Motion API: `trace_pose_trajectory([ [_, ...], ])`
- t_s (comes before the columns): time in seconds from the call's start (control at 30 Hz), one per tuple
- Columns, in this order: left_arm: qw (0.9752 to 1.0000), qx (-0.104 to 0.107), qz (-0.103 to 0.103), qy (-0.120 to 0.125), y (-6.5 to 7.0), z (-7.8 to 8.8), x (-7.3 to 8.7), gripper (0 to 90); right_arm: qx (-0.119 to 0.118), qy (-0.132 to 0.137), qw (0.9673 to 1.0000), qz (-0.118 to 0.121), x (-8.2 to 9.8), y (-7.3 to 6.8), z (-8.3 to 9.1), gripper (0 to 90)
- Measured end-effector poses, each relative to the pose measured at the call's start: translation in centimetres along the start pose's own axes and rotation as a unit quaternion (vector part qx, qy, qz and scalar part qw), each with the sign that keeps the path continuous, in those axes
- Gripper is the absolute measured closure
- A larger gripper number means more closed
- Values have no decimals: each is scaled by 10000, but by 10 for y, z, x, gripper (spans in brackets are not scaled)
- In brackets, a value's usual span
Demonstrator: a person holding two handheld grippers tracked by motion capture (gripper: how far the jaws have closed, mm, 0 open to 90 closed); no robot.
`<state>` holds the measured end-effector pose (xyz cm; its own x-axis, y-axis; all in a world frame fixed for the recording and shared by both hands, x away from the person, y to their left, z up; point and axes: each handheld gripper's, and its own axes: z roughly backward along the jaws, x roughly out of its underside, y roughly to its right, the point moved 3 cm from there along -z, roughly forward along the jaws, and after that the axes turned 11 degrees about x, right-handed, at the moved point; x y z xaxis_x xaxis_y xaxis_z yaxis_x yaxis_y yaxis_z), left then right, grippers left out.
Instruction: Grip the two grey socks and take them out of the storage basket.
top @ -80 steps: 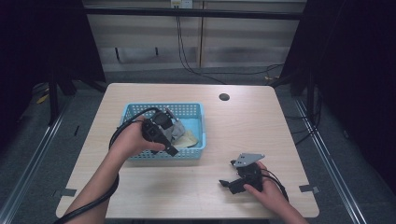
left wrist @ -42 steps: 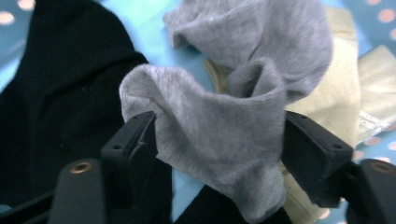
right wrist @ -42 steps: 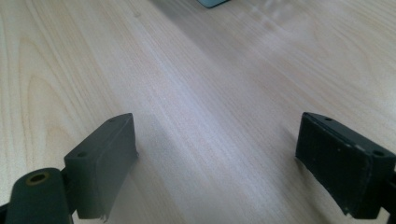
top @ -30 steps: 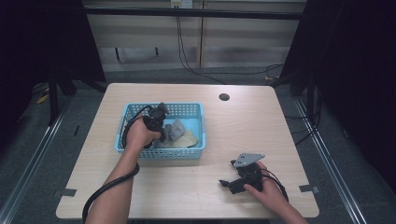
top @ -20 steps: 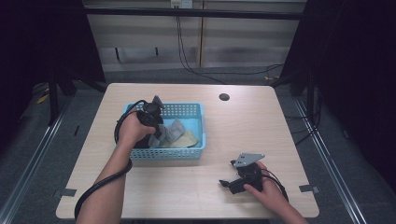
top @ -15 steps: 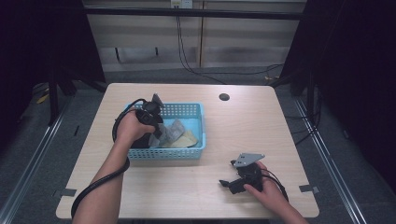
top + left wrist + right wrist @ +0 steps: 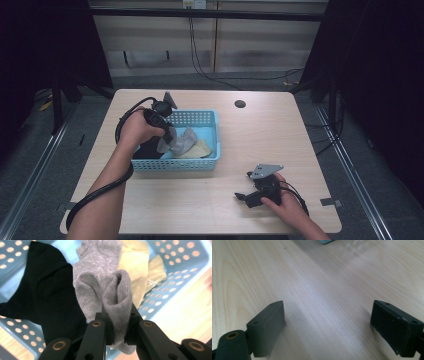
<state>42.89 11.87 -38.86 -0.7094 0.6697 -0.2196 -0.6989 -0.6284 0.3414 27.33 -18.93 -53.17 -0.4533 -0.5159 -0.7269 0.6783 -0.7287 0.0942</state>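
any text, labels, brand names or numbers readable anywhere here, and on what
None: no readable word, label, brand or number in any view.
The grey sock clamped in the left gripper is plain knit, no logo.
The black sock and yellow sock are plain too.
The blue basket carries holes, no label.
The table and the right gripper bear no markings.
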Motion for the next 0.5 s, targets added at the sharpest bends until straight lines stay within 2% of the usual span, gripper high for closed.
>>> trace_pose_trajectory([
  [0.33, 10000, 74, -55, 35, 13, 16, -3, 815, 6, -1, 10000, 0, 0, 0, 0, 118],
  [0.5, 9999, 94, -75, -6, 15, 17, -3, 815, 6, -2, 10000, 0, 0, 0, 0, 117],
])
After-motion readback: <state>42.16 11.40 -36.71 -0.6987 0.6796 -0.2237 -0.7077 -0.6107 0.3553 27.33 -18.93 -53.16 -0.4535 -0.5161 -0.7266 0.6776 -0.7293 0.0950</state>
